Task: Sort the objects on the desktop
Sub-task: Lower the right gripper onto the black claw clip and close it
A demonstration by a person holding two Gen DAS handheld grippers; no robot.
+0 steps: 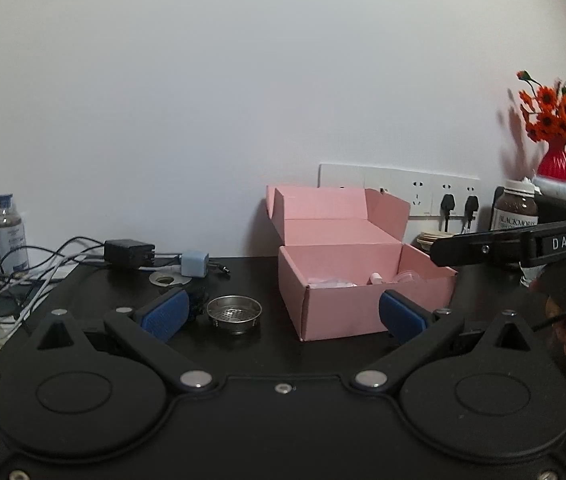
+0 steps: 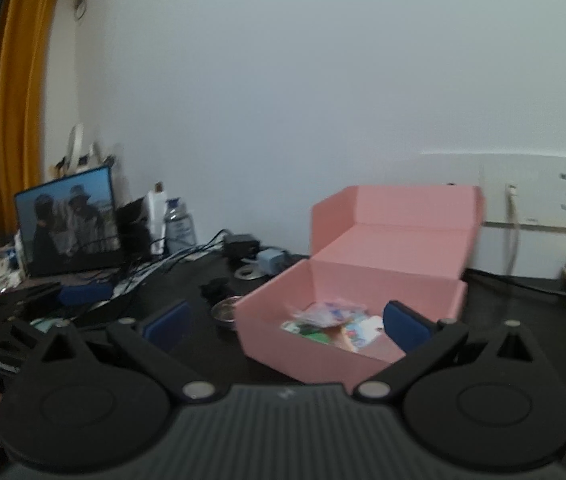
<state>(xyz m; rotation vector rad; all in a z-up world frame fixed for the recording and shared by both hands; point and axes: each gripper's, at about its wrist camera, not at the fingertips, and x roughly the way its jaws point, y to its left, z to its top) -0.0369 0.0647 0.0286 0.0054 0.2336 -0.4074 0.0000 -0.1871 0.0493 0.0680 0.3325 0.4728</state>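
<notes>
Strainer (image 1: 234, 313) sits on the desk (image 1: 243, 276), just left of the pink box (image 1: 347, 300), which is open with small packets inside. Left tongs (image 1: 283, 312) wide, empty, with the strainer between the pads, nearer the left one. Likely next pick: centre on the bowl, drop low, close across the rim, since thin metal can slip. Right tongs (image 2: 287, 322) wide, empty, over the box; keep them out of the drop path. Cables (image 1: 23, 276) and chargers sit behind; don't snag.

We see a white wall socket strip (image 1: 399, 188) beyond the left claw (image 1: 283, 312) | red vase (image 1: 554, 160) of orange flowers (image 1: 555, 112) far right of it | framed photo (image 2: 69, 224) and yellow curtain (image 2: 23, 92) far left of the right claw (image 2: 287, 320)
</notes>
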